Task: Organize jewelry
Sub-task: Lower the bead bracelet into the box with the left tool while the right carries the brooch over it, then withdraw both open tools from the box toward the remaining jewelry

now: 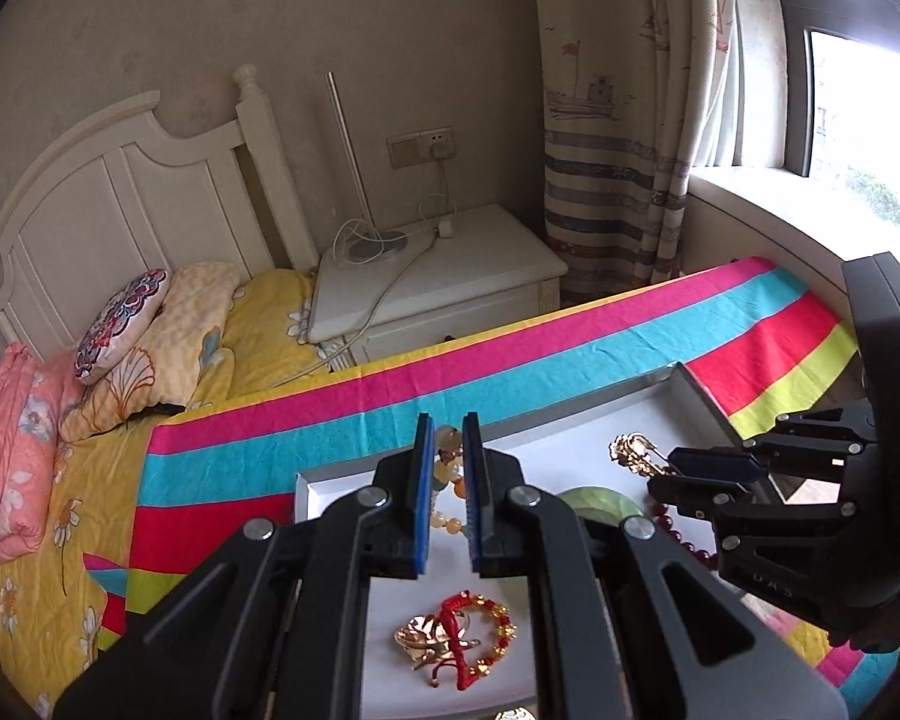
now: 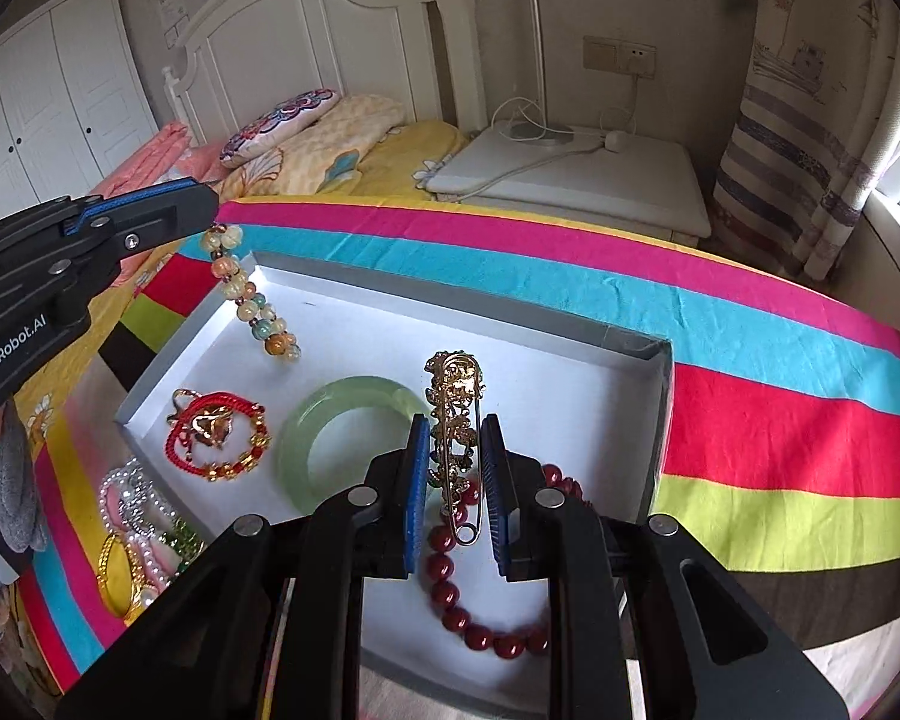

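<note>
A shallow white cardboard box lid (image 2: 354, 330) lies on a cloth of pink, turquoise, red and lime stripes (image 2: 750, 396) spread over the bed. The left gripper (image 1: 448, 483) has its blue-padded jaws nearly closed on a bracelet of pale yellow, orange and green stone beads (image 2: 252, 294); in the right wrist view that bracelet hangs down from the fingertips over the far left corner of the box, its lower end above or just at the white floor, and contact there cannot be told. The right gripper (image 2: 456, 483) has its jaws pinched narrowly around a gold ornate safety-pin brooch (image 2: 456, 420), which stands roughly upright between the pads, its loop end near the camera. Beneath and near that brooch lies a dark red round-bead bracelet (image 2: 468, 600) on the box floor at the near right. To its left rests a pale green jade bangle (image 2: 342, 444), flat, and further left a red braided cord bracelet with gold beads (image 2: 222, 438) lies around a gold leaf-shaped ornament (image 1: 432, 639). Outside the box, on the cloth at the near left, sits a heap of pearl strands, a gold bangle and green beads (image 2: 138, 534). Beyond the cloth stand a white nightstand (image 2: 600, 180) and a white headboard (image 2: 306, 36).
</note>
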Demonstrator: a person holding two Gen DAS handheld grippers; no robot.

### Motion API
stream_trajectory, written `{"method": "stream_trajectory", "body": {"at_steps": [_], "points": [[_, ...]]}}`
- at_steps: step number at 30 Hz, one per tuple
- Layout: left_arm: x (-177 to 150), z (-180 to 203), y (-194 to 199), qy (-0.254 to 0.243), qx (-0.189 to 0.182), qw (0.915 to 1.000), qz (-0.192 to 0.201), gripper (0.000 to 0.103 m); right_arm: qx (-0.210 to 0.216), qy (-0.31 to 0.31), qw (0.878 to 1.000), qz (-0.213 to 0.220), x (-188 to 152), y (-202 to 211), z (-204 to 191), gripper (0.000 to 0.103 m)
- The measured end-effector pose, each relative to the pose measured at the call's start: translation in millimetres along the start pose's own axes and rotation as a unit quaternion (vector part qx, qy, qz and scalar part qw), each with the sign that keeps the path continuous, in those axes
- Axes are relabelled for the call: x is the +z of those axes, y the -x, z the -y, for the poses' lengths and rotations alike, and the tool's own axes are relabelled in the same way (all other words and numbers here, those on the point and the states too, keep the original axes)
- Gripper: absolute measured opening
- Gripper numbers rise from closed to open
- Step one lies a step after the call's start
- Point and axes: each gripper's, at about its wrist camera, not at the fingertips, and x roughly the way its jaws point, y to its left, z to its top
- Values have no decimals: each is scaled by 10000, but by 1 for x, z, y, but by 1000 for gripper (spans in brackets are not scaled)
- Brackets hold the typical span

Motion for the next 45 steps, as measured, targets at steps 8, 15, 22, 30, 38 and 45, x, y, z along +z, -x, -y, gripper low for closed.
{"method": "stream_trajectory", "body": {"at_steps": [8,15,22,30,38,45], "points": [[-11,-28,-32,548,52,9982,-254,17,46,-410,9991,102,14,-15,16,21],[-25,-33,-22,678,51,9976,-120,59,141,-508,9984,187,1,-6,26,21],[-44,-20,4,536,94,9985,-8,81,240,-471,9982,288,-19,15,26,22],[-93,-8,49,506,156,9985,-142,90,375,-206,9984,379,-57,46,8,49],[-154,-10,91,605,282,9974,-258,95,268,3,9986,446,-94,64,-13,57],[-197,-18,114,883,76,9956,-291,97,372,179,9981,466,-117,79,-43,58]]}}
